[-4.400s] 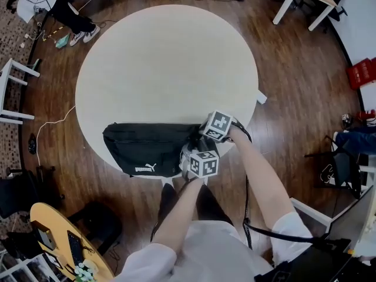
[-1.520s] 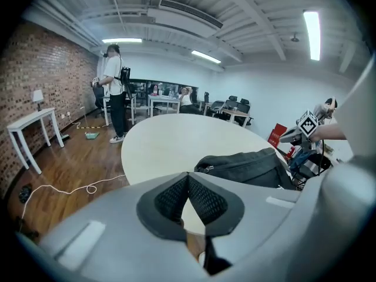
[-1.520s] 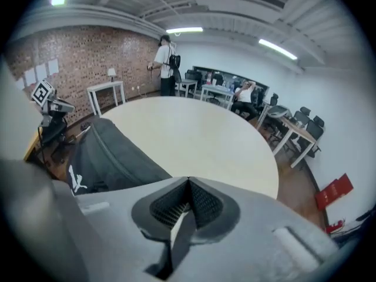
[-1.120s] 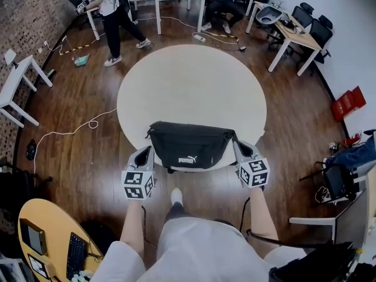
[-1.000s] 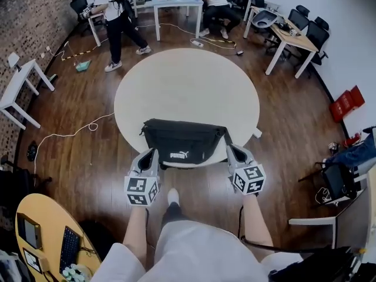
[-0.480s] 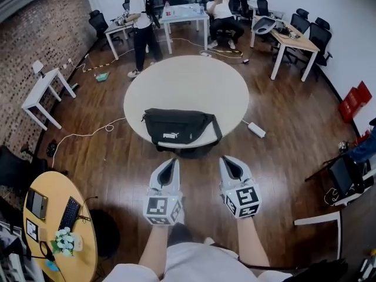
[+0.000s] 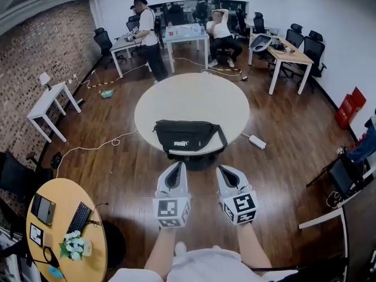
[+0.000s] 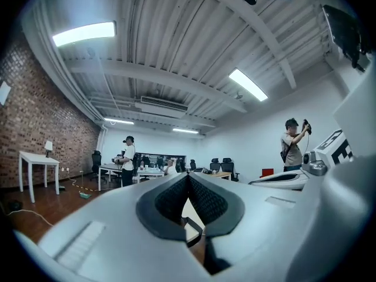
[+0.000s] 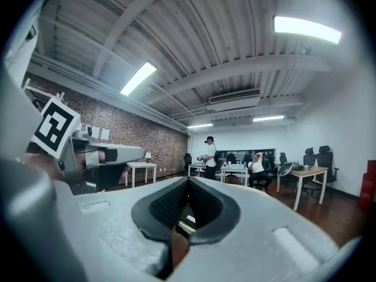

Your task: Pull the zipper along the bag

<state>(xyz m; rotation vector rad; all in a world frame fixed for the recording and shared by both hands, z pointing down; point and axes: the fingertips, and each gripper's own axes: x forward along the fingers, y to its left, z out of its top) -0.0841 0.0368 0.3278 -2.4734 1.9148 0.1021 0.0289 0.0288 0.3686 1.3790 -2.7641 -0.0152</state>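
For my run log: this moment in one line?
left hand-held gripper shut, empty; right hand-held gripper shut, empty; black fabric bag on round beige table

Left gripper (image 7: 176,165): jaws closed tip to tip, nothing between them; held level, pointing forward.
Right gripper (image 7: 222,170): jaws closed, empty; level, just beside the left one, roughly parallel.
Marker cubes: left cube (image 7: 172,211) and right cube (image 7: 239,207), each at its gripper's rear.
Forearms: left forearm (image 7: 158,251) and right forearm (image 7: 249,245), bare, extended side by side.
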